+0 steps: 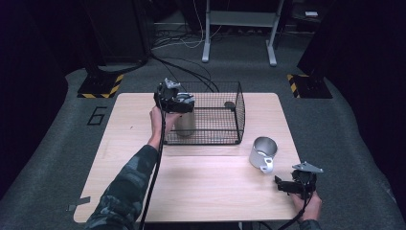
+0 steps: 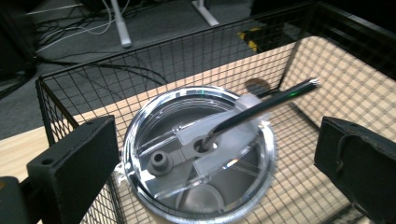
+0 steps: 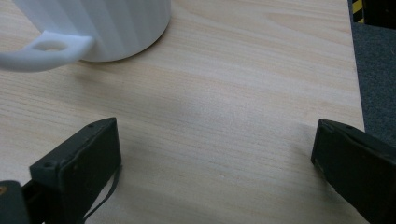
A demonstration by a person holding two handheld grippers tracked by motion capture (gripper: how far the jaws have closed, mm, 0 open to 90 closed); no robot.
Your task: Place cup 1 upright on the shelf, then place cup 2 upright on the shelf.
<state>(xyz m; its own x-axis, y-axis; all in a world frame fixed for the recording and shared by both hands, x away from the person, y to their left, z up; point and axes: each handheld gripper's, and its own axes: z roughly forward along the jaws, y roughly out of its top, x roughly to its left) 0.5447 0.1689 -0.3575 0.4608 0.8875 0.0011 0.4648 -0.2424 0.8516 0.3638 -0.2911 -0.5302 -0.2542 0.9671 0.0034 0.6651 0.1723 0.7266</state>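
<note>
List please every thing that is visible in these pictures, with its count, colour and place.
tumbler: one, steel with clear lid, standing in the basket's near left corner
straw: one, dark, slanting out of the lid
wire basket: one, black, far middle of the table
mug: one, white outside, grey inside, right of the basket, handle toward the person
table: one, light wood
left tool: one, black, open above the tumbler
right tool: one, black, open, near right table corner
sleeve: one, camouflage, left arm
</note>
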